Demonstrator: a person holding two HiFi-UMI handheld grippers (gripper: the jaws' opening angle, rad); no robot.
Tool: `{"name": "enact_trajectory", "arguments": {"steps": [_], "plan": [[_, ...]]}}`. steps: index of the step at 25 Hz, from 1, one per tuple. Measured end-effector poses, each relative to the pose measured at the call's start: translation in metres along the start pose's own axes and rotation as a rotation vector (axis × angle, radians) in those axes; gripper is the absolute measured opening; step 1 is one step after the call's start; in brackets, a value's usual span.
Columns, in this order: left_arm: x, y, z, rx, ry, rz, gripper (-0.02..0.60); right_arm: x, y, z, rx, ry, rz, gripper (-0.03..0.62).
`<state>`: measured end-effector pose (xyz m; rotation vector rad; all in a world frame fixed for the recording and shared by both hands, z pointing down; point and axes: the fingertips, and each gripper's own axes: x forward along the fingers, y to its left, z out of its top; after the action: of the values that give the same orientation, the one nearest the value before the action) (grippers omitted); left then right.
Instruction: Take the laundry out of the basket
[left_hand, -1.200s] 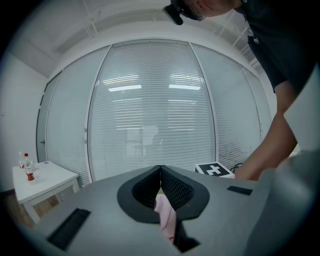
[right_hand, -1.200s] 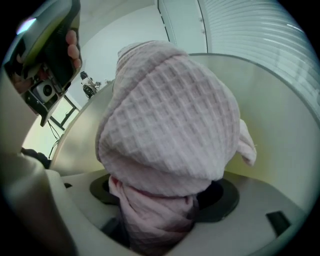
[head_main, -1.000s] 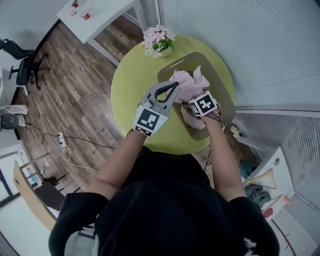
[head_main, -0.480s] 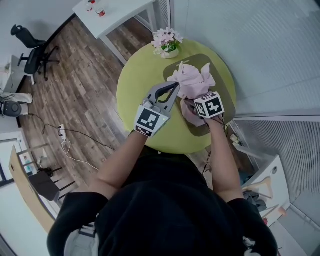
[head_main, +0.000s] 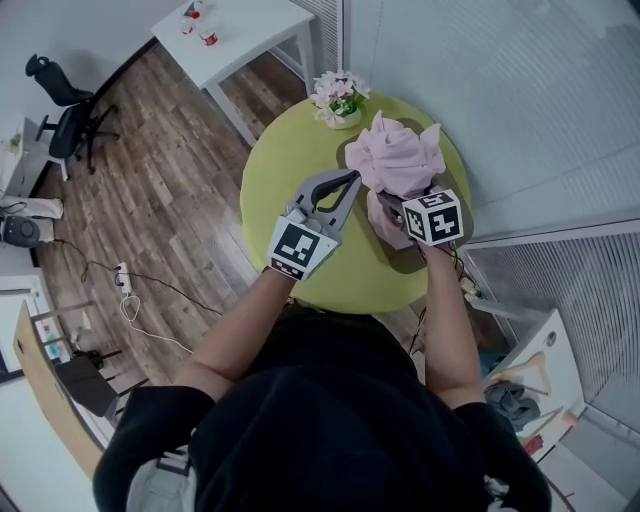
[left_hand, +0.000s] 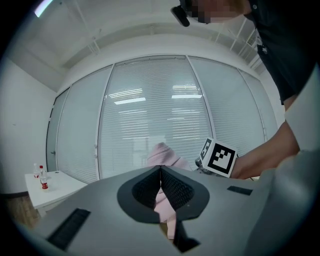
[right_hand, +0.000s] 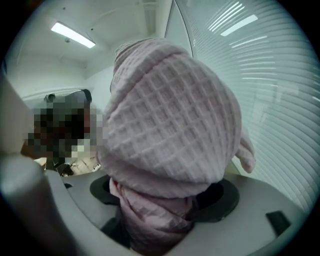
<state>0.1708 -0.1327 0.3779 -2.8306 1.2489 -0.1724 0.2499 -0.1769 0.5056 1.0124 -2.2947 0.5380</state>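
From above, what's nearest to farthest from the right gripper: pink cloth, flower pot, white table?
1. pink cloth, gripped by the right gripper.
2. flower pot, at the green table's far edge.
3. white table, beyond it, upper left.

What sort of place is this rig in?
Probably an office or lab room: a black swivel office chair on a brown wood-plank floor, a white rectangular table, and white slatted blinds along the wall.

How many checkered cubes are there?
2: one cube on the left tongs, over the green table; the other cube on the right tongs gripping the pink towel.
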Motion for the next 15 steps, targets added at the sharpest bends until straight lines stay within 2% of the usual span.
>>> {"name": "enact_trajectory", "arguments": {"steps": [8,15], "plan": [[-0.03,0.02,0.029,0.011,-0.069,-0.006,0.011,-0.032,0.025,0.061,-0.003,-0.149,-0.064,0.411],[-0.056,0.044,0.046,0.026,-0.096,0.034,0.011,-0.048,0.051,0.108,-0.047,-0.235,-0.09,0.411]]}}
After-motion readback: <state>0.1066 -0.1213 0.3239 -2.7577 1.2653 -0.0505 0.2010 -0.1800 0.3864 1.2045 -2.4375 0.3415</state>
